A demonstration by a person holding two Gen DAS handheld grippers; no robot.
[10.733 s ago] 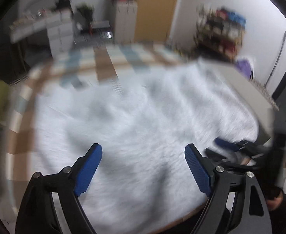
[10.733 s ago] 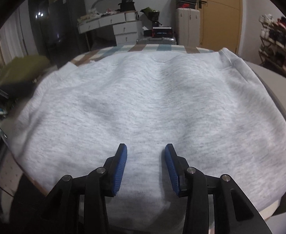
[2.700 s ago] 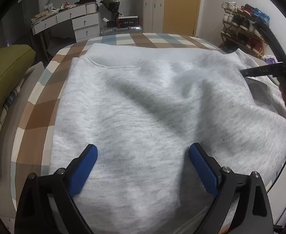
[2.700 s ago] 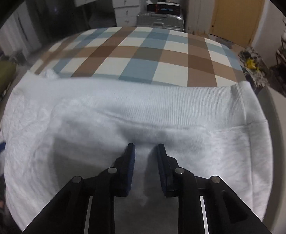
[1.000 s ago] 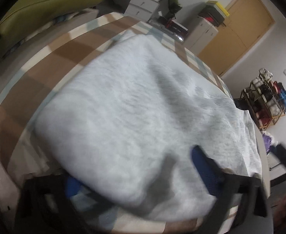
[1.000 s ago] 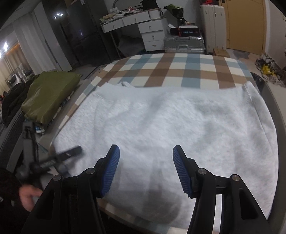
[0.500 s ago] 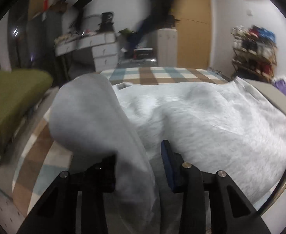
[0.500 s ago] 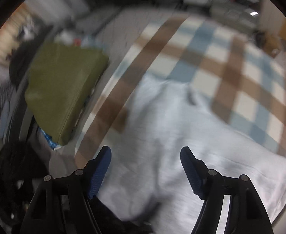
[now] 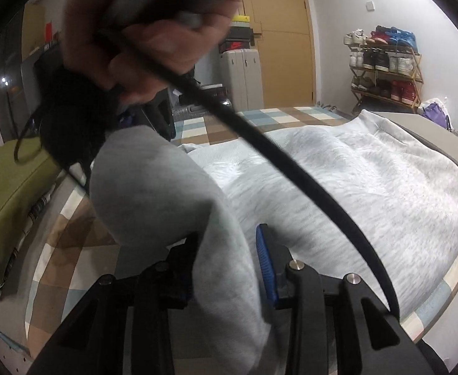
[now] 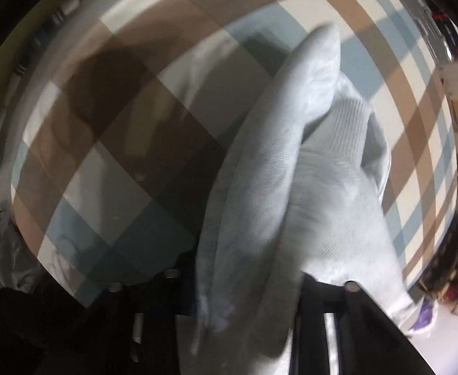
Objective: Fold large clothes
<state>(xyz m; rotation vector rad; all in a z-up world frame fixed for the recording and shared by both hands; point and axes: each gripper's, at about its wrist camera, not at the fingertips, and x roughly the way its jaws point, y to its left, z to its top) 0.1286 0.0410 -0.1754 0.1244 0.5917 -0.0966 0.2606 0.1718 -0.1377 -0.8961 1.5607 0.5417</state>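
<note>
Gripping a bunched fold of the light grey fleece sweatshirt (image 9: 369,187), the left hand-held gripper (image 9: 229,265) has just closed narrow on the cloth. The right hand-held gripper (image 10: 247,290), its jaws also just closed, pinches another raised fold of the sweatshirt above the brown, blue and cream checked bedcover (image 10: 110,162). The sweatshirt's remainder lies spread across that bedcover.

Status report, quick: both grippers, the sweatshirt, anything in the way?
Left gripper just clamped on grey sweatshirt edge. Right gripper just clamped on another bunch. Black cable crosses left view.
</note>
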